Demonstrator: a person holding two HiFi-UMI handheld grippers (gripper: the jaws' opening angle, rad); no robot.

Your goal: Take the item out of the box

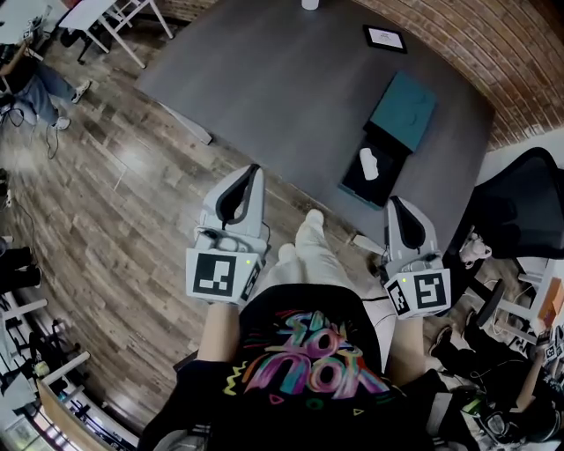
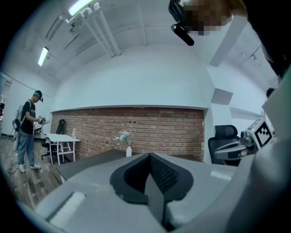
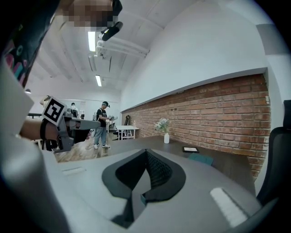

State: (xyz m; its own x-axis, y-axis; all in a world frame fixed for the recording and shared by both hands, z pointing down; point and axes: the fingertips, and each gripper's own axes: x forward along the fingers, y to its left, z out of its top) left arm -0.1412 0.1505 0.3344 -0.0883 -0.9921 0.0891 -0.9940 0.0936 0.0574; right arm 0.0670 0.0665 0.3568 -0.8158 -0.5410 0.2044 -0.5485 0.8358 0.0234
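An open black box (image 1: 381,169) lies on the dark grey table (image 1: 282,88) near its right front edge. A white item (image 1: 368,163) rests inside it. The teal lid (image 1: 404,110) lies just behind the box and shows in the right gripper view too (image 3: 202,158). My left gripper (image 1: 254,171) and right gripper (image 1: 394,203) are held close to my body, short of the table's front edge. Each has its jaws pressed together with nothing between them. The right gripper is the nearer one to the box, just below it.
A small framed card (image 1: 385,38) and a white vase (image 1: 310,3) stand at the table's far side. A black office chair (image 1: 520,211) is at the right. A white table with chairs (image 1: 115,18) and a person (image 1: 35,84) are at the upper left on the wooden floor.
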